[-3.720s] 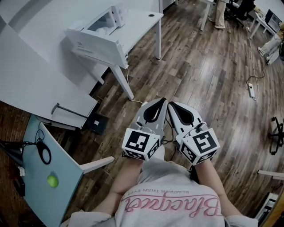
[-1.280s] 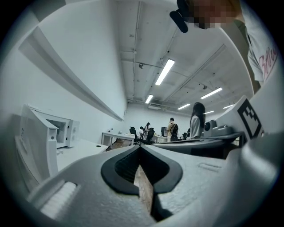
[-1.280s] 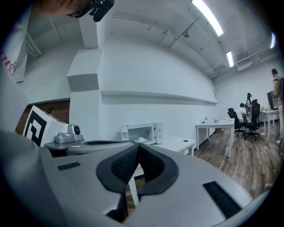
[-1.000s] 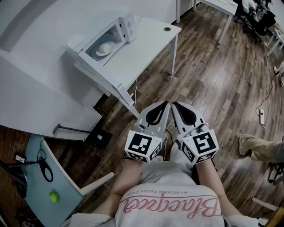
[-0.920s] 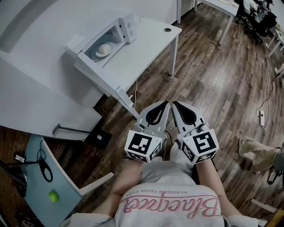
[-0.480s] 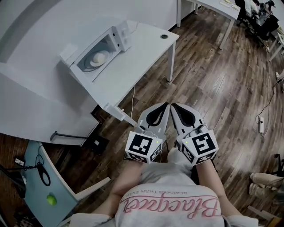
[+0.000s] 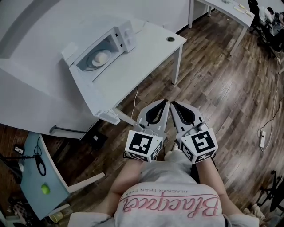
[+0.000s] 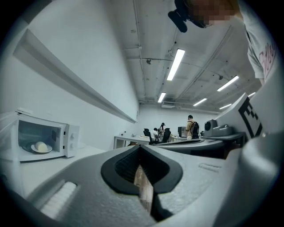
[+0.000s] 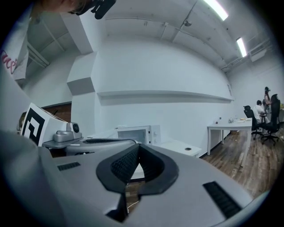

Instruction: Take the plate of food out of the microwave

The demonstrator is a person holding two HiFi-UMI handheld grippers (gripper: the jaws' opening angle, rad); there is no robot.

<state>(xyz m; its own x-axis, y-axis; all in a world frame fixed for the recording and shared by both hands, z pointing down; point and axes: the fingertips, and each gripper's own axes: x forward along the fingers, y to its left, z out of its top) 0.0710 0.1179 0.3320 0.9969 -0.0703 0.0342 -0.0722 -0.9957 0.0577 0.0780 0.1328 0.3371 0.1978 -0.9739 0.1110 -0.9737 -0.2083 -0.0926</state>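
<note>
The white microwave (image 7: 101, 48) stands on a white table (image 7: 146, 53) at the upper left, its door (image 7: 68, 49) swung open. Inside lies a plate (image 7: 94, 61) with a pale round piece of food (image 7: 101, 56). The left gripper view shows the same microwave (image 8: 42, 139) and food (image 8: 41, 146) far off to the left. In the right gripper view the microwave (image 9: 135, 133) sits straight ahead. My left gripper (image 7: 163, 102) and right gripper (image 7: 173, 103) are held side by side over the wooden floor, both shut and empty, well short of the table.
A pale blue desk (image 7: 35, 177) with a green ball (image 7: 44, 189) and a black cable stands at the lower left. Another white table (image 7: 226, 6) is at the top right. A power strip (image 7: 262, 133) lies on the floor. People (image 8: 191, 128) sit at distant desks.
The table and microwave have shifted in the head view and come nearer as the person walks towards them. Both grippers keep the same shut pose in front of the body.
</note>
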